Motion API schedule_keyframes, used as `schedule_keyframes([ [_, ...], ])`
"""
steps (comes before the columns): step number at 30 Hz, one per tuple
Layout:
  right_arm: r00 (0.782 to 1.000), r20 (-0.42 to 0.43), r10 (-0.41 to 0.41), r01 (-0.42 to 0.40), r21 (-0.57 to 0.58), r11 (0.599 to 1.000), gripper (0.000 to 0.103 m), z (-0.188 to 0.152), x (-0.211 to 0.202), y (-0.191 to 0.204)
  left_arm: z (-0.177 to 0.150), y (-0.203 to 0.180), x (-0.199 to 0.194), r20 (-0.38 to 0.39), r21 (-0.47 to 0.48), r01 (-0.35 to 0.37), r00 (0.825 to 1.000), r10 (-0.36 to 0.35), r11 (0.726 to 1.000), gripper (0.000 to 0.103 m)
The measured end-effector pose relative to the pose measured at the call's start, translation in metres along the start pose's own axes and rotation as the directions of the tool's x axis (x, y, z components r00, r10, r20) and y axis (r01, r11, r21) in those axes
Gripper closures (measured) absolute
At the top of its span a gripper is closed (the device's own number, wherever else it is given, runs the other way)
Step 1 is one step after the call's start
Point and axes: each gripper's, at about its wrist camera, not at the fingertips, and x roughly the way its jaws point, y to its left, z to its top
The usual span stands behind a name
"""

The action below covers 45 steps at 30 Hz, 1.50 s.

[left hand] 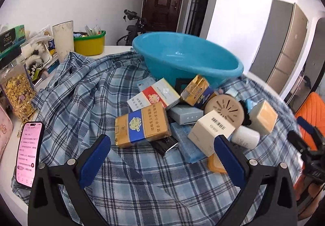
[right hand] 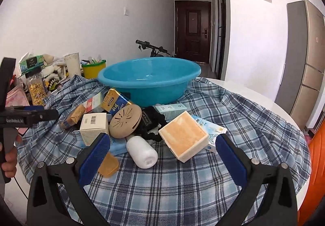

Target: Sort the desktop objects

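Observation:
A heap of small objects lies on a blue plaid cloth (left hand: 85, 88) in front of an empty blue basin (left hand: 189, 59), which also shows in the right wrist view (right hand: 150, 80). The heap holds a gold-and-blue cigarette pack (left hand: 142, 126), a red-and-white pack (left hand: 156, 94), a white barcode box (left hand: 211, 130), a round tan vented disc (right hand: 125, 123), a white bottle (right hand: 142, 152) and an orange-faced box (right hand: 183, 137). My left gripper (left hand: 162, 155) is open and empty just short of the gold-and-blue pack. My right gripper (right hand: 162, 152) is open, its fingers either side of the white bottle and orange-faced box.
A phone (left hand: 29, 153) with a lit pink screen lies at the cloth's left edge. Behind it stand a cereal jar (left hand: 18, 94), a tissue box (left hand: 12, 38), a white cup (left hand: 63, 38) and a yellow bin (left hand: 89, 43). An orange object (left hand: 312, 108) is at the right.

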Motion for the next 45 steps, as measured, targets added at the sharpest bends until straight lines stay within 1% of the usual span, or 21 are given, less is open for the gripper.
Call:
schedule_keyframes([
  [4,1.0,-0.019,-0.001,0.001,-0.006,1.0,0.0,-0.002,0.005,-0.003,-0.002,-0.002,0.009,-0.015,0.009,0.014,1.0,-0.014,1.0,0.0],
  [7,0.999,-0.038,0.016,-0.016,0.005,1.0,0.0,-0.005,0.01,-0.005,0.0,-0.001,0.011,-0.006,0.016,-0.031,0.999,0.031,0.999,0.0],
  [11,0.998,-0.049,0.042,-0.041,0.02,0.999,0.0,-0.007,0.016,-0.005,0.007,0.011,0.019,-0.004,-0.015,-0.018,1.0,0.018,1.0,0.0],
  [14,0.997,-0.046,0.057,-0.056,0.019,0.998,0.0,-0.007,0.019,-0.004,0.008,0.016,0.033,-0.016,-0.029,-0.026,1.0,0.026,0.999,0.0],
  [19,0.997,-0.066,0.049,-0.049,-0.009,0.999,0.0,-0.007,0.025,0.001,0.009,0.03,0.061,-0.061,-0.096,0.021,0.998,-0.027,0.995,0.0],
  [24,0.995,-0.09,0.048,-0.05,-0.017,0.999,0.0,-0.009,0.033,0.001,0.011,0.046,0.081,-0.091,-0.17,0.069,0.992,-0.085,0.983,0.0],
  [29,0.994,-0.093,0.06,-0.062,-0.011,0.998,0.0,-0.008,0.037,0.001,0.007,0.046,0.089,-0.113,-0.181,0.072,0.989,-0.094,0.981,0.0],
  [32,0.993,-0.094,0.068,-0.069,-0.007,0.998,0.0,-0.007,0.04,0.001,0.005,0.048,0.093,-0.124,-0.18,0.057,0.989,-0.08,0.982,0.0],
  [35,0.992,-0.103,0.073,-0.073,-0.001,0.997,0.0,-0.007,0.042,0.0,0.004,0.051,0.096,-0.136,-0.19,0.056,0.987,-0.083,0.98,0.0],
  [37,0.992,-0.108,0.063,-0.063,0.003,0.998,0.0,-0.007,0.044,-0.002,0.005,0.052,0.096,-0.132,-0.184,0.047,0.989,-0.073,0.982,0.0],
  [38,0.992,-0.109,0.058,-0.058,0.005,0.998,0.0,-0.007,0.044,-0.003,0.005,0.053,0.095,-0.131,-0.183,0.045,0.989,-0.07,0.982,0.002],
  [40,0.992,-0.114,0.058,-0.057,0.013,0.998,0.0,-0.007,0.045,-0.005,0.005,0.054,0.096,-0.128,-0.181,0.043,0.99,-0.067,0.983,0.011],
  [45,0.991,-0.103,0.082,-0.08,0.024,0.997,0.0,-0.007,0.043,-0.005,0.004,0.05,0.092,-0.119,-0.157,0.029,0.992,-0.048,0.987,0.014],
])
